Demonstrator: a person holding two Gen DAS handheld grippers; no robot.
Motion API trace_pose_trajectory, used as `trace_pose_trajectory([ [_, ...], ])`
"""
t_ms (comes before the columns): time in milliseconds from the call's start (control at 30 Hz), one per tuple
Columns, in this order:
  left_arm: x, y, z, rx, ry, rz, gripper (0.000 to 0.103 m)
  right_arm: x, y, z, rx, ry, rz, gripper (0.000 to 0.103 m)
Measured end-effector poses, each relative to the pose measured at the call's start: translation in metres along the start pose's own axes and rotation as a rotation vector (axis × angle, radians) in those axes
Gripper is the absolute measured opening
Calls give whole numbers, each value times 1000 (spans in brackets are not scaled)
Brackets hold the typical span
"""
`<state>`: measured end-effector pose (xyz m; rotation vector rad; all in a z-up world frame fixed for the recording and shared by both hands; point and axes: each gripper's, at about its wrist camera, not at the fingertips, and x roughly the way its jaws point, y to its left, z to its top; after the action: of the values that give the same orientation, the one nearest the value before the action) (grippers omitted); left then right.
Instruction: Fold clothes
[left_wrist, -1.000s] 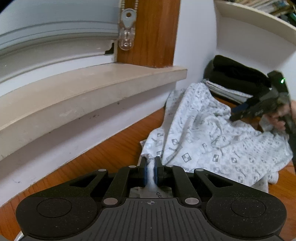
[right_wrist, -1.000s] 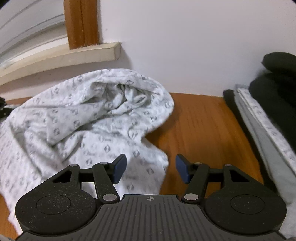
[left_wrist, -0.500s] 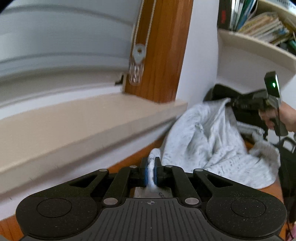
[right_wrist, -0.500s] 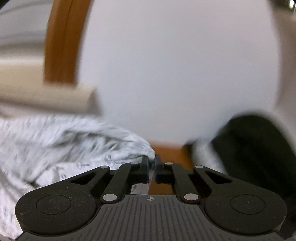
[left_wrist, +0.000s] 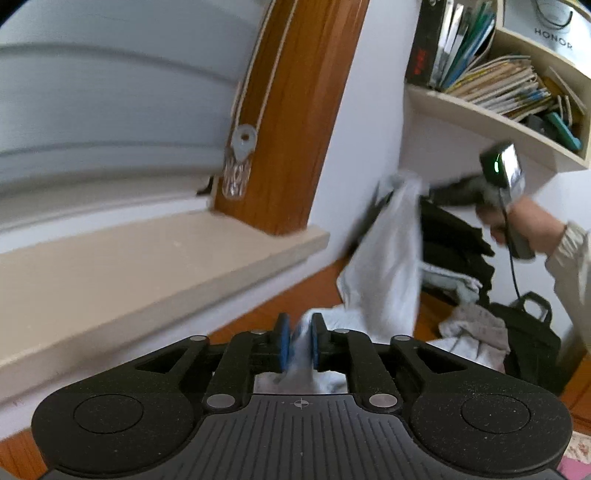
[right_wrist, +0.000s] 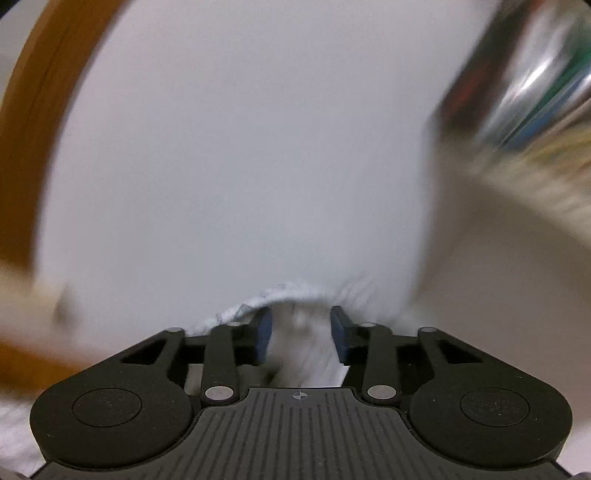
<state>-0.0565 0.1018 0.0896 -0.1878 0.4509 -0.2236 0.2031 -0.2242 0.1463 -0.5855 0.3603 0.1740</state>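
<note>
One pale grey patterned cotton garment (left_wrist: 388, 258) was held up between two grippers, right of the brown wooden window post (left_wrist: 295, 122). The left gripper (left_wrist: 298, 345) was clamped narrowly on one bunched edge, its jaws having just widened slightly. The right gripper (right_wrist: 301, 334) held more cloth in wider, just-opened jaws. One cream wall shelf (left_wrist: 480, 118) carried many stacked books (left_wrist: 498, 85). One black folded pile (left_wrist: 454, 240) lay behind the garment.

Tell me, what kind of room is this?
Probably a room in someone's home: a window sill under a wood-framed window, a wall shelf crammed with books, and dark folded clothes stacked in the corner.
</note>
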Motion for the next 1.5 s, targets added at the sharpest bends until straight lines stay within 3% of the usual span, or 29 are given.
trace_pose_trajectory([
  [67, 4, 3, -2, 3, 12, 24, 24, 6, 12, -29, -20, 62, 68, 37],
  [167, 4, 11, -6, -1, 26, 52, 31, 1, 27, -65, 2, 92, 149, 45],
  [233, 2, 17, -11, 3, 39, 92, 37, -6, 35, -88, 53, 85, 243, 48],
  [367, -18, 25, -26, -14, 55, 210, 39, -20, 56, -128, 135, 86, 397, 51],
  [500, -44, 39, -55, -94, 56, 254, 44, -43, 84, -151, 146, 81, 490, 53],
  [633, -56, 51, -70, -146, 49, 275, 46, -47, 99, -154, 154, 62, 504, 59],
  [700, -58, 56, -72, -166, 46, 271, 55, -43, 98, -158, 187, 60, 511, 60],
  [867, -54, 56, -73, -164, 58, 259, 64, -30, 94, -170, 241, 58, 534, 61],
  [1100, -55, 73, -81, -202, 83, 289, 66, -13, 84, -174, 331, 85, 588, 69],
  [1300, -61, 75, -79, -192, 75, 318, 70, -14, 92, -171, 286, 86, 595, 79],
  [1500, -61, 77, -78, -188, 90, 315, 71, -14, 92, -172, 280, 88, 603, 82],
])
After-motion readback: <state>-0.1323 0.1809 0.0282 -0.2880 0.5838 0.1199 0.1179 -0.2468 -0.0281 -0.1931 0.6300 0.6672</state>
